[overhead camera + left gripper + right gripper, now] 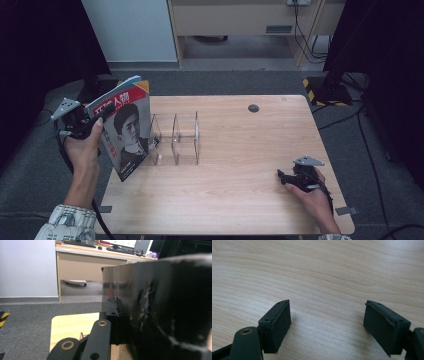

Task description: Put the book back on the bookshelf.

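Note:
A magazine (125, 127) with a portrait and red lettering on its cover stands tilted at the table's left edge, its lower corner on the wood. My left gripper (97, 117) is shut on its upper left edge. In the left gripper view the dark glossy cover (162, 302) is very close, with my left gripper (117, 305) pinching its edge; the far jaw is hidden behind it. A clear acrylic divider rack (175, 137) stands just to the right of the magazine. My right gripper (282, 176) rests on the table at the front right, open (327, 322) with nothing between its pads.
The wooden table (240, 200) has a dark round cable hole (253, 108) near its back edge. Grey carpet surrounds it. A yellow-black striped stand foot (314, 86) and cables lie behind the right corner. A beige desk (82, 262) stands beyond.

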`<move>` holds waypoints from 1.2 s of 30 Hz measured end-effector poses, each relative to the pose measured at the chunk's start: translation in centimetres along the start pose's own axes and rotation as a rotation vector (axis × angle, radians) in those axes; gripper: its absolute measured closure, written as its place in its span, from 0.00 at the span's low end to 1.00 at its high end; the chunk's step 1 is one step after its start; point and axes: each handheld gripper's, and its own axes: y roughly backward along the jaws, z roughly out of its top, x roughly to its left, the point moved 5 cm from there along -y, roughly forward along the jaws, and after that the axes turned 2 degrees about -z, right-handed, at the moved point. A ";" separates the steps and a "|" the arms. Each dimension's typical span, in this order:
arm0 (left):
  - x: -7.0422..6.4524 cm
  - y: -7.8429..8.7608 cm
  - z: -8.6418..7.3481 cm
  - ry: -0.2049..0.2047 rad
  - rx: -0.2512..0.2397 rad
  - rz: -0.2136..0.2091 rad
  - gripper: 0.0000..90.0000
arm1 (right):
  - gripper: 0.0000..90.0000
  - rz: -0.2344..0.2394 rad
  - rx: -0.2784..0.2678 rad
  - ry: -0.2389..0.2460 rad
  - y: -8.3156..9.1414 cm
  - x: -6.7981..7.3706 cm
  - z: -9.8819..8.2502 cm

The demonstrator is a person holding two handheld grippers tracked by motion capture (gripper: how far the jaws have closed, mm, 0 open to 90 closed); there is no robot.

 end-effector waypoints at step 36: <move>0.3 0.4 0.0 -0.020 -0.043 0.006 0.96 | 0.25 0.002 0.000 0.000 0.1 0.1 0.0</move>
